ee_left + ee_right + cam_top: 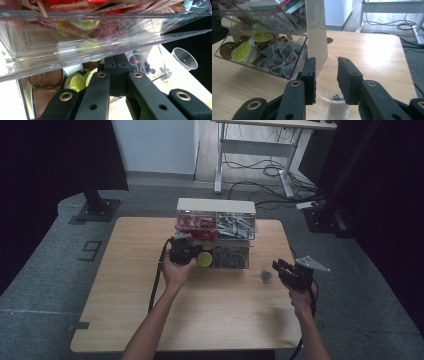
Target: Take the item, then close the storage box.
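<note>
Forearms enter from six o'clock over a pale wooden table standing on grey carpet, with a white desk frame and loose cables at twelve o'clock and dark stands to either side. Left gripper, jaws fully shut with nothing seen clamped between them, is pushed against the front of a clear acrylic organiser at the table's twelve o'clock, its bins stocked with coffee pods and tea bags. Right gripper sits at four o'clock, jaws partly parted around a clear plastic cup without pressing it; the cup stands upright on the table just beside the organiser's right end.
</note>
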Tool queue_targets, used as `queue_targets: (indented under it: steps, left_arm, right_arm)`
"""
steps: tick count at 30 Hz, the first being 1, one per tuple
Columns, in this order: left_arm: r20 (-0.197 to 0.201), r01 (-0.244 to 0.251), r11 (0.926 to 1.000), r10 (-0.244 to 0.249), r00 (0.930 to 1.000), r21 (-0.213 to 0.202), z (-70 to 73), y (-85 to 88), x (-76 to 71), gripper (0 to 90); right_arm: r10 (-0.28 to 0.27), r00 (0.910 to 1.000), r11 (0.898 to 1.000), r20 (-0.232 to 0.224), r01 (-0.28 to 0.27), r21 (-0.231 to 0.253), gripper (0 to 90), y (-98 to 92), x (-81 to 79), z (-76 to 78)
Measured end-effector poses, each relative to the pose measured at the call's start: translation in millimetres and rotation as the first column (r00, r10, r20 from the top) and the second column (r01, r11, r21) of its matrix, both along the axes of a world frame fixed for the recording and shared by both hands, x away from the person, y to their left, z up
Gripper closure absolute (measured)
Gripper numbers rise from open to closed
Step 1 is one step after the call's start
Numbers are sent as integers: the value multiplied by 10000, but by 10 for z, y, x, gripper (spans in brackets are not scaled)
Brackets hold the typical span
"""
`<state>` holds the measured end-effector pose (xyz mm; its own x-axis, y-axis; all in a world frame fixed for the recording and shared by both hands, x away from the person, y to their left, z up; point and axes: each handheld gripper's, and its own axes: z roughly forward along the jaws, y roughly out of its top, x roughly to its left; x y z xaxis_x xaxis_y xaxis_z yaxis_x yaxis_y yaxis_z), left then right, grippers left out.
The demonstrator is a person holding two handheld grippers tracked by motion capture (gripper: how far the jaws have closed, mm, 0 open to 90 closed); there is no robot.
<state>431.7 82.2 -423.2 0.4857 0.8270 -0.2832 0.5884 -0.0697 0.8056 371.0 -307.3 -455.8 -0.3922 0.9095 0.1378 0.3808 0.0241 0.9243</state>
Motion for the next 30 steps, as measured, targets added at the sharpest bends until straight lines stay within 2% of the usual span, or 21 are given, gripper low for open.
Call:
queue_targets:
  steps: [11,19,22,30]
  left_arm:
    - [-25,13,10000,-13,10000,23,-11,-5,1,900]
    - [-48,7,10000,-7,10000,32,-30,-6,-16,900]
    - [-50,13,10000,-13,10000,14,-31,-4,-17,900]
    - [-16,39,10000,-39,10000,-44,-39,18,-43,900]
  right_arm:
    - [293,9995,9984,-148,-285,488,628,-46,-214,-275]
    - [687,9971,9967,-315,-672,454,573,54,-384,-506]
    - [803,9959,9964,-406,-791,296,560,82,-402,-537]
    - [868,9955,9956,-385,-854,374,555,98,-459,-553]
